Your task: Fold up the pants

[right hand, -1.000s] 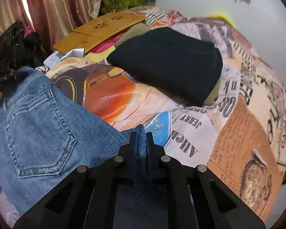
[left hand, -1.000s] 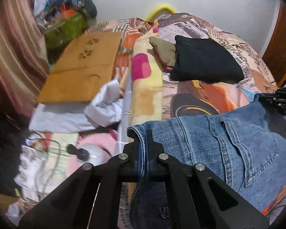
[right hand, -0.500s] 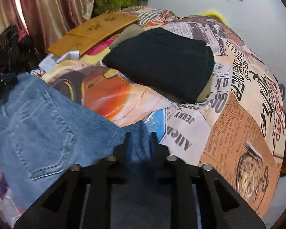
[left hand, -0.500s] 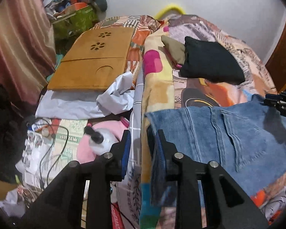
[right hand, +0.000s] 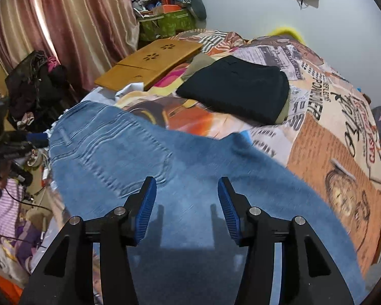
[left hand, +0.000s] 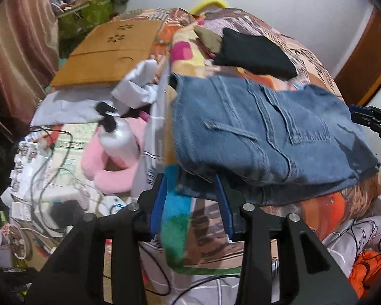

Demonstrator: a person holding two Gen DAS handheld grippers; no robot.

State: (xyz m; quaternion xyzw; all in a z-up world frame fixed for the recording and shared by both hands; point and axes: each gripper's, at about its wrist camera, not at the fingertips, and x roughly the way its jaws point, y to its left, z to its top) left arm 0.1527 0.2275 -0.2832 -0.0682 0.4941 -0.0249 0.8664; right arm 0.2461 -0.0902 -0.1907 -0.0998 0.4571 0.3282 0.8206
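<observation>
Lying folded on the printed bedspread (right hand: 325,137), the jeans (left hand: 254,132) look nearly done; judging by their bulk, perhaps squaring remains. Denim is thick, seamed, pocket up; black cloth (right hand: 238,89) sits beyond. Left gripper (left hand: 193,203) and right gripper (right hand: 186,203) both gape, holding nothing.

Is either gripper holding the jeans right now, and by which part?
Nothing is held. The left gripper and right gripper are open; the jeans lie loose on the bed.
</observation>
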